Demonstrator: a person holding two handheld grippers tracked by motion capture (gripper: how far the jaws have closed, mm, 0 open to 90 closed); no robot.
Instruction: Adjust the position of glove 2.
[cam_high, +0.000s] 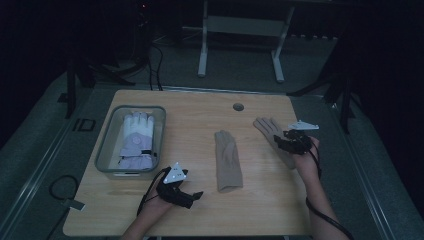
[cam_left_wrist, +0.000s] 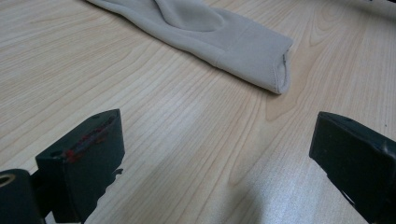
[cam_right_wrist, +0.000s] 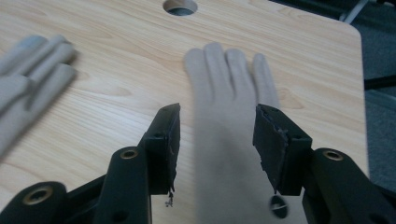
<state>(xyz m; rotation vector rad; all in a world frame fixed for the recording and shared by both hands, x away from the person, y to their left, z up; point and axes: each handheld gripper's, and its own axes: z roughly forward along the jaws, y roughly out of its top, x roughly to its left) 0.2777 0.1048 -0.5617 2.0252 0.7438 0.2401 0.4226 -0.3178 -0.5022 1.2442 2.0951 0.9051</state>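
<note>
Two beige gloves lie flat on the wooden table (cam_high: 200, 125). One glove (cam_high: 228, 160) rests in the middle, its cuff (cam_left_wrist: 252, 51) toward the near edge. The other glove (cam_high: 267, 129) lies at the right, fingers pointing away. My right gripper (cam_high: 289, 142) hovers over that glove's palm (cam_right_wrist: 229, 93); its jaws stand apart on either side of the fabric without pinching it, as the right gripper view (cam_right_wrist: 217, 140) shows. My left gripper (cam_high: 192, 196) sits low near the front edge, open and empty (cam_left_wrist: 215, 154), just short of the middle glove's cuff.
A clear plastic bin (cam_high: 162, 135) at the table's left holds a white and lavender glove (cam_high: 136, 140). A round cable hole (cam_high: 238, 107) is at the table's far side. Cables trail from both grippers. A white desk frame (cam_high: 240, 45) stands on the floor behind.
</note>
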